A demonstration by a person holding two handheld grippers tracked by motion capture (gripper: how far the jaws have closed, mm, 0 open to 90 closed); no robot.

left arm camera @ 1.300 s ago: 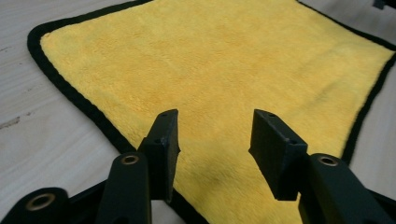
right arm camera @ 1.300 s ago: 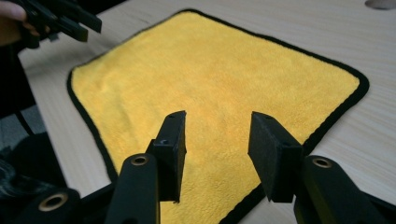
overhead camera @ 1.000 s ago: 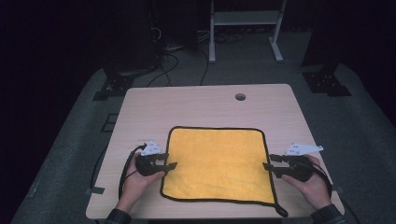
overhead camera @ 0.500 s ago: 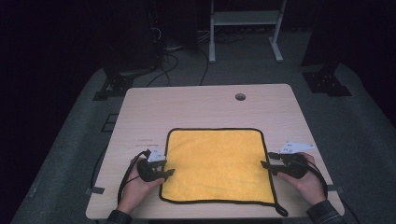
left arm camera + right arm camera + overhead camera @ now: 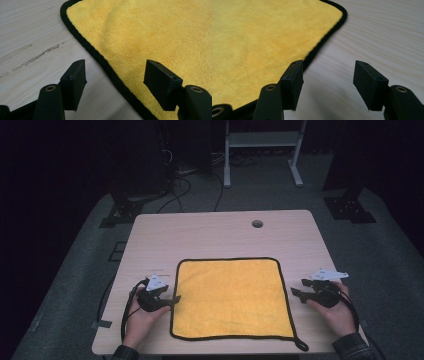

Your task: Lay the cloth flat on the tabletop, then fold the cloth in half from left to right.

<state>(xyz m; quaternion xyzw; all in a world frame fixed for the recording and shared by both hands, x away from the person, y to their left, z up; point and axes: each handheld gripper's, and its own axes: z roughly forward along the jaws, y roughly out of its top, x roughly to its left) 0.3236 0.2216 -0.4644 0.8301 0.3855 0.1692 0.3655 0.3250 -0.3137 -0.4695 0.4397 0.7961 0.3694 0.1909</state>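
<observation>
Dark floor and black stands sit all around our light wood table, and a small round hole shows near its far edge. We hold a tool in each hand, low over the near part of the table.

Between our two tools lies a yellow cloth with a thin black rim. It is spread out flat on the wood. A little black loop sticks out from the cloth corner close to our right hand.

Our left gripper points at the left side of the cloth. Its jaws have just been opening, and now they stand apart with a clear gap. In the left gripper view, the black rim of the cloth runs right through that gap, with one jaw over bare wood and the other over the yellow. The pads do not press on the cloth, so nothing is held.

Our right gripper points at the right side of the cloth and sits just beside it. Its jaws have just been opening too, and they are apart. In the right gripper view, bare wood shows in the gap, and the cloth edge passes just by one jaw. We cannot tell if that jaw touches the rim.
</observation>
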